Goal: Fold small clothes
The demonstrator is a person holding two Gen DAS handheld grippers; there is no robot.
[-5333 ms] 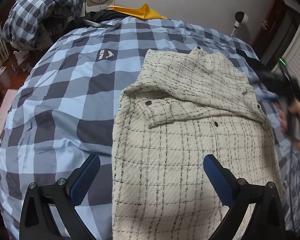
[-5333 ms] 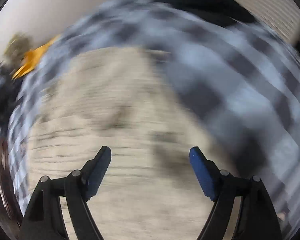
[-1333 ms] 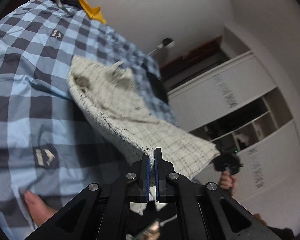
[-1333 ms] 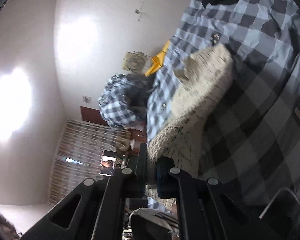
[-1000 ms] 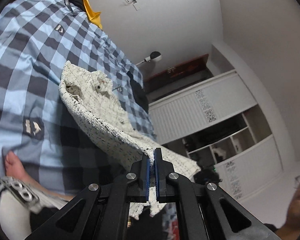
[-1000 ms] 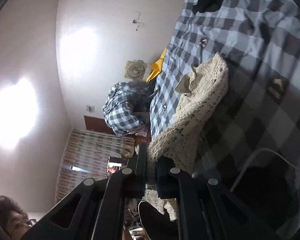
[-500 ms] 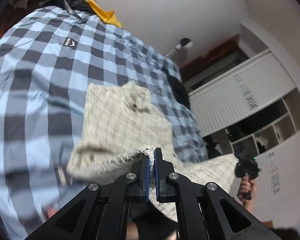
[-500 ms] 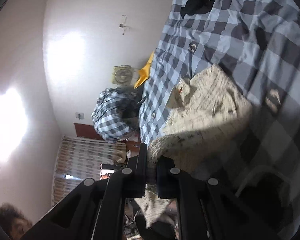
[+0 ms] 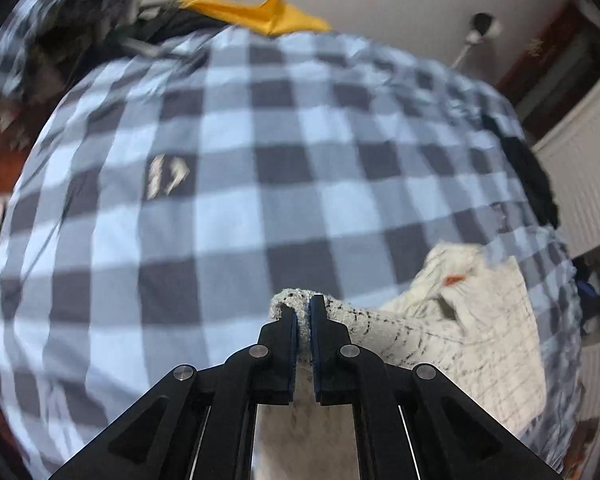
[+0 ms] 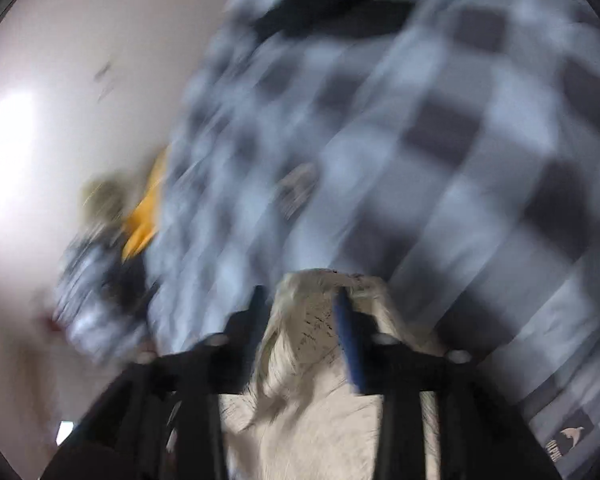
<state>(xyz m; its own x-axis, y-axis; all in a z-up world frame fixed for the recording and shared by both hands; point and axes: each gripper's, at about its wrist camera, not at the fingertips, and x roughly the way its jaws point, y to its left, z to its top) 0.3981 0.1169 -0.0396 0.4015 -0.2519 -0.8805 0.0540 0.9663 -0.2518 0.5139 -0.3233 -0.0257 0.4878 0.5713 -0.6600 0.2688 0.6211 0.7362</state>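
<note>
Left fingers [image 9: 304, 322]: pressed together, pinching the hem edge of the cream checked garment [image 9: 480, 320], which bunches over the tips

Right fingers [image 10: 300, 312]: spread, having just been opening; a fold of the garment [image 10: 312, 420] lies between them, and blur hides whether either pad touches it

Garment location: on the bed, over the blue checked duvet [image 9: 240, 200], towards its right side in the left wrist view; the far part lies flat, collar end away from the left gripper

Step in hand: judged to be laying the lifted hem over the body, bottom-to-top fold, right corner apparently being let go

Next move calls for: lowering the left corner level with the right, releasing it, then smoothing

View differences: the left view shows the spread of the garment, sharp; the right view is smeared, showing only cloth at the fingers, a yellow item [image 10: 144, 220] and wall
</note>
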